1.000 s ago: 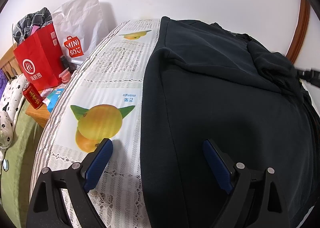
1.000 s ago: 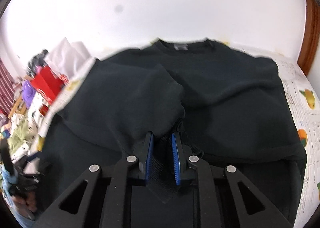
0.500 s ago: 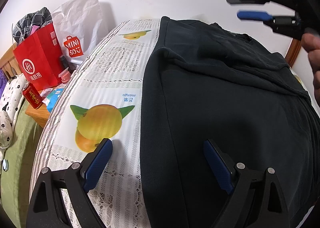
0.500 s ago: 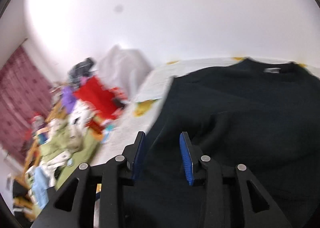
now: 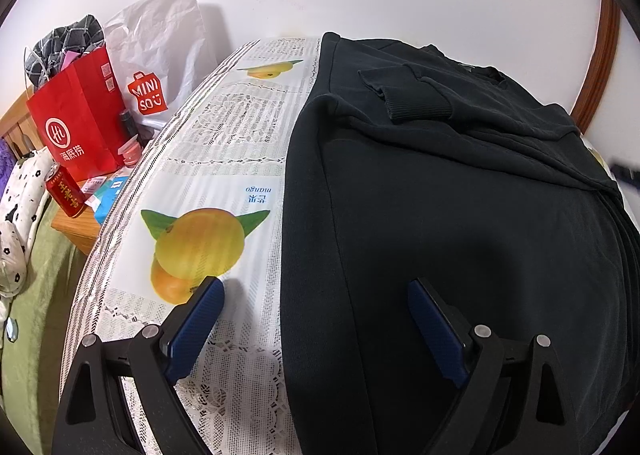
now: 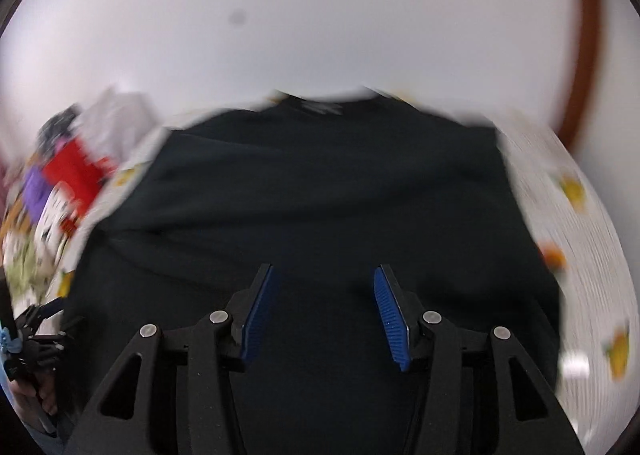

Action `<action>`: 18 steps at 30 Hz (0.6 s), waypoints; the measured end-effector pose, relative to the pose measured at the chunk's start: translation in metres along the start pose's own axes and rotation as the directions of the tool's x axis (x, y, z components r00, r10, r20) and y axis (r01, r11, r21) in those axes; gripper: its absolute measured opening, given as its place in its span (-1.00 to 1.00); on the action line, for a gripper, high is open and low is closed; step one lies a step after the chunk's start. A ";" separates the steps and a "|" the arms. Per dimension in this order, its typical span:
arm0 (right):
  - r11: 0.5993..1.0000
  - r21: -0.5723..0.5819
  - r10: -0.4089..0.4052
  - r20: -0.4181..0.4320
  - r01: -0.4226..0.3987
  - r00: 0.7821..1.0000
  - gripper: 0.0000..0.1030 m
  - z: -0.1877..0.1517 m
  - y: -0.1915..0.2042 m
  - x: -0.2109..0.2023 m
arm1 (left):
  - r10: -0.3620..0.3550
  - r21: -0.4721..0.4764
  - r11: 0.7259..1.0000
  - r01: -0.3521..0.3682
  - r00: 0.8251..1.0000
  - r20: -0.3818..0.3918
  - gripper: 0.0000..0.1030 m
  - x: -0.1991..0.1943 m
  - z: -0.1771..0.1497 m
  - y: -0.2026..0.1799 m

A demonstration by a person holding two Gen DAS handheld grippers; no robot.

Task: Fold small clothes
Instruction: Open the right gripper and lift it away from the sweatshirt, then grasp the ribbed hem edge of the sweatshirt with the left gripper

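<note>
A black sweatshirt (image 5: 460, 215) lies flat on the fruit-print tablecloth (image 5: 224, 183), with a sleeve folded across its chest, its ribbed cuff (image 5: 416, 107) near the far left shoulder. My left gripper (image 5: 314, 291) is open and empty, low over the sweatshirt's near left edge, one finger over the cloth, the other over the sweatshirt. My right gripper (image 6: 324, 275) is open and empty above the sweatshirt's (image 6: 320, 195) lower middle; this view is motion-blurred.
A red paper bag (image 5: 76, 123) and a white Miniso bag (image 5: 156, 63) stand left of the table, with a red can (image 5: 66, 193) on a small wooden stand. A white wall stands behind the table. A wooden frame (image 5: 600, 55) is at the far right.
My right gripper let go of the sleeve, opened, swung away and came back over the sweatshirt's lower middle. The sleeve now lies folded across the chest. My left gripper has not moved.
</note>
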State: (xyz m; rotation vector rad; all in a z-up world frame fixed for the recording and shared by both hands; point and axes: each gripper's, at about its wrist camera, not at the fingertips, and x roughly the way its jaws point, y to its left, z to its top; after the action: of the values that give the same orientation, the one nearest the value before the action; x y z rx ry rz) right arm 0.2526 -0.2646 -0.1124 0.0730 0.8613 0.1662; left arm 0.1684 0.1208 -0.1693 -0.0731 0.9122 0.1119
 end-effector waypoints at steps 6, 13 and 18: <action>0.977 0.195 -0.089 0.000 0.088 0.996 -0.02 -0.043 -0.090 -0.016 | 0.000 -0.002 1.000 0.000 1.000 0.003 0.80 -0.001 0.000 0.000; 0.979 0.167 -0.120 0.004 0.118 0.993 0.05 -0.069 -0.113 -0.006 | -0.030 -0.116 0.993 0.023 0.998 -0.063 0.73 -0.005 0.015 0.009; 0.985 0.109 -0.137 -0.002 0.136 0.991 0.34 -0.070 -0.102 0.000 | -0.034 -0.104 0.994 0.030 0.999 -0.038 0.70 -0.014 0.037 -0.004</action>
State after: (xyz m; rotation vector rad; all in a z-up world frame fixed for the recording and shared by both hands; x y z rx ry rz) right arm 0.2113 -0.3656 -0.1709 0.1163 0.8669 -0.0096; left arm 0.1899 0.1201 -0.1355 -0.1865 0.9441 0.1286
